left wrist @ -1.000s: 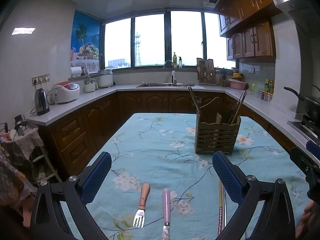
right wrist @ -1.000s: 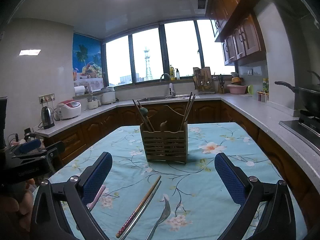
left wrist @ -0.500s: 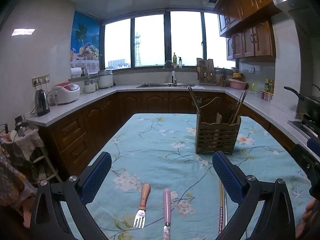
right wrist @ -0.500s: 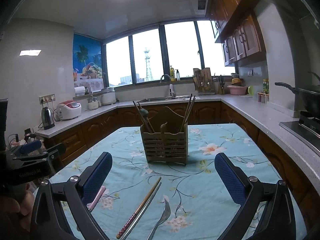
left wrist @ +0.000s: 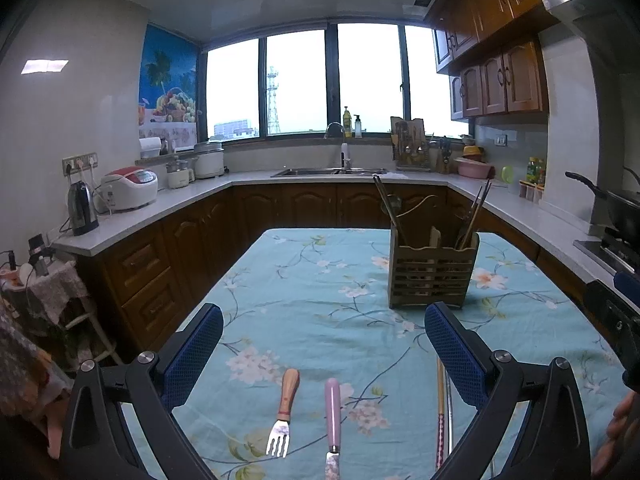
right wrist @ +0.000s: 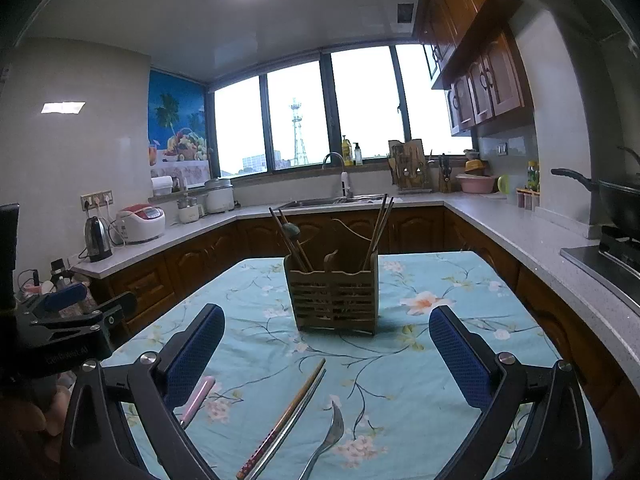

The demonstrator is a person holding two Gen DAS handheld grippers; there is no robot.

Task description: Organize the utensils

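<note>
Left wrist view: we log our left gripper (left wrist: 322, 334) with jaws spread wide and nothing between the blue pads, held above the near end of the tabletop (left wrist: 304, 292), which carries a floral cloth. Below it we count a fork (left wrist: 283, 420) with a wooden handle and, just beside it to the right, a knife (left wrist: 332, 420) with a pink handle — both lying flat, handles pointing to the far edge. Chopsticks (left wrist: 441, 408) lie further right, partly behind the right pad. A slatted holder (left wrist: 432, 276) stands upright towards the far right corner, sticks and a ladle leaning in it.

Right wrist view: our right gripper (right wrist: 326, 340) is likewise wide open and empty. Under it we list the chopsticks (right wrist: 286, 414) lying diagonally, a spoon (right wrist: 330, 436) just right of them near the near edge, the knife (right wrist: 196, 398) at left — the holder (right wrist: 334, 300) mid-table beyond.
</note>
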